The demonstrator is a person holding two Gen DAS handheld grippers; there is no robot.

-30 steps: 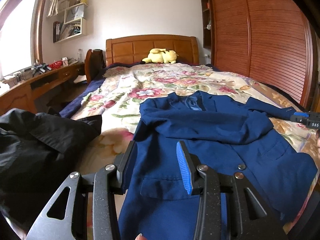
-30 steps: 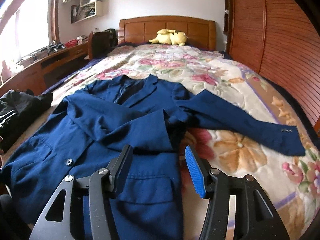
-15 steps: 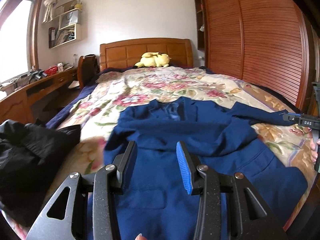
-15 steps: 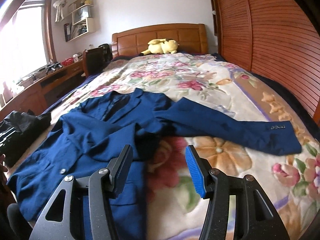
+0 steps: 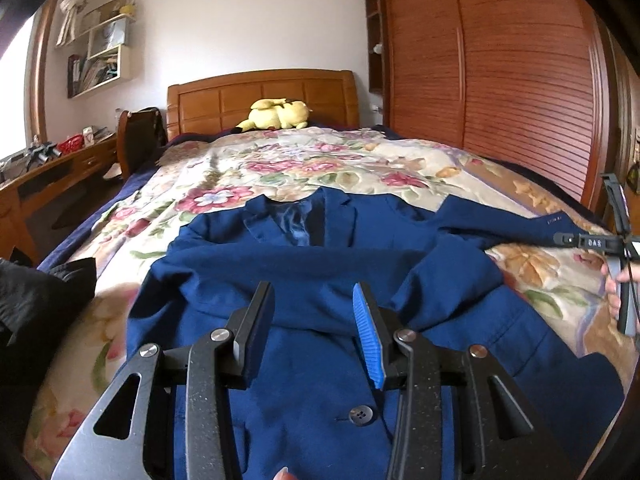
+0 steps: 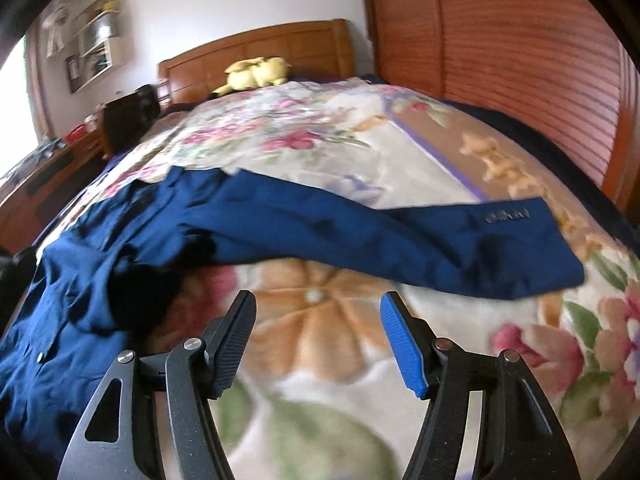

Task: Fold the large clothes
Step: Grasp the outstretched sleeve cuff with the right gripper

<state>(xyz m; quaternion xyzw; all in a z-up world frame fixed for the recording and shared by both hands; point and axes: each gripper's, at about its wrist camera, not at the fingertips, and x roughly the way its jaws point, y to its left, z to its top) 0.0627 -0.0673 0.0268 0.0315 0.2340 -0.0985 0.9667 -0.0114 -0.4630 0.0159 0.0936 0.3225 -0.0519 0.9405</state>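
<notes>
A navy blue suit jacket (image 5: 320, 276) lies face up on the floral bedspread (image 5: 280, 168), one sleeve folded across its chest. Its other sleeve (image 6: 400, 236) stretches out to the right over the bedspread (image 6: 320, 360). My left gripper (image 5: 314, 316) hovers above the jacket's lower front, open, with nothing between its fingers. My right gripper (image 6: 318, 336) is above bare bedspread just short of the outstretched sleeve; its jaws are opening and hold nothing. The right gripper's body (image 5: 600, 242) and a hand show at the right edge of the left wrist view.
A black garment (image 5: 36, 312) is heaped at the bed's left edge. A yellow plush toy (image 5: 276, 114) rests by the wooden headboard. A slatted wooden wardrobe (image 5: 500, 80) lines the right side; a desk (image 5: 48, 176) and chair stand left.
Both grippers have moved right across the bed. The right one left the jacket's body and now faces the outstretched sleeve, rolled slightly, its jaws wider. The left one's gap is unchanged.
</notes>
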